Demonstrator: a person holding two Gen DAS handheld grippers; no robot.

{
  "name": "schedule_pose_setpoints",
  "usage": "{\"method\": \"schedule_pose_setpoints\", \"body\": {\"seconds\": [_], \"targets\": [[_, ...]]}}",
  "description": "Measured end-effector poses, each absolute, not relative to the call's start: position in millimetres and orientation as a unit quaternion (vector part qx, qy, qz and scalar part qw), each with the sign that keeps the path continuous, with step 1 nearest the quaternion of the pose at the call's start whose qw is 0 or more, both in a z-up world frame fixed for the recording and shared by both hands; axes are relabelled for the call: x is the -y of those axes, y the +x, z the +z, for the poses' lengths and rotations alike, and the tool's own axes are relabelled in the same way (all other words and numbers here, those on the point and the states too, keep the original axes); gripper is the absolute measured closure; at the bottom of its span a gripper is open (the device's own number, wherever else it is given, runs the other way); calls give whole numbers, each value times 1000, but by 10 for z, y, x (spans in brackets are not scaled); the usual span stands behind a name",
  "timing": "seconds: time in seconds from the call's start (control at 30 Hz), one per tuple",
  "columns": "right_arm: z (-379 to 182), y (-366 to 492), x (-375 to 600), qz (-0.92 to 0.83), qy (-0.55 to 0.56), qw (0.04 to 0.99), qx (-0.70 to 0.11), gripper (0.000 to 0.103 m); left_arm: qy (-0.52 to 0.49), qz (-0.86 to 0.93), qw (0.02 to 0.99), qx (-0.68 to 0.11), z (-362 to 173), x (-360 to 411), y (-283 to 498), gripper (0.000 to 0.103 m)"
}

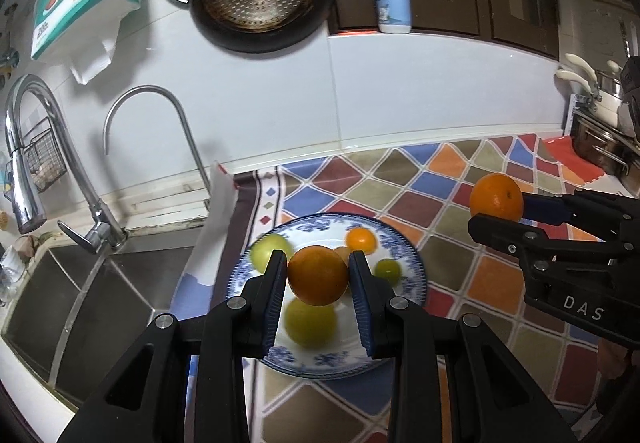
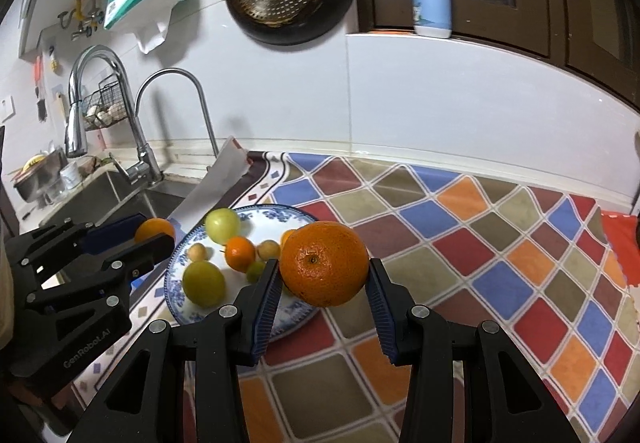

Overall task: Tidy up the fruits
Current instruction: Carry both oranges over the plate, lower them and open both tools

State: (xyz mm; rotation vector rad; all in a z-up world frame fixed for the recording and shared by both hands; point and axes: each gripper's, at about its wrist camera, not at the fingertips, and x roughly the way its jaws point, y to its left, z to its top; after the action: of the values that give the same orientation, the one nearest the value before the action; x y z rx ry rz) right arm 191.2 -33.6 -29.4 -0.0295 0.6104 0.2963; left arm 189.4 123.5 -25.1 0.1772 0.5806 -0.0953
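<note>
Two oranges [image 1: 318,275] [image 2: 324,263], each between gripper pads.

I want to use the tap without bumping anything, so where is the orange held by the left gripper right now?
The orange sits between the left gripper's fingers, raised above the blue-patterned plate, right of the sink.

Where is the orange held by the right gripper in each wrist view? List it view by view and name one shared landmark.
Left wrist view: the orange sits at the right edge, clamped in the right gripper, above the checkered mat.
Right wrist view: same orange is centre frame, between the two fingers, beside the plate.
Shared landmark: the blue-patterned plate of fruit.
</note>
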Motion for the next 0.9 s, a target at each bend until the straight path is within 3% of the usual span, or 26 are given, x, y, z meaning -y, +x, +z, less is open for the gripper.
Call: {"method": "schedule_pose_setpoints", "body": {"seconds": [0.9], "targets": [[-809, 2703, -283, 197, -50, 913, -354, 59, 81, -61, 938, -332, -776, -1617, 2600, 71]]}}
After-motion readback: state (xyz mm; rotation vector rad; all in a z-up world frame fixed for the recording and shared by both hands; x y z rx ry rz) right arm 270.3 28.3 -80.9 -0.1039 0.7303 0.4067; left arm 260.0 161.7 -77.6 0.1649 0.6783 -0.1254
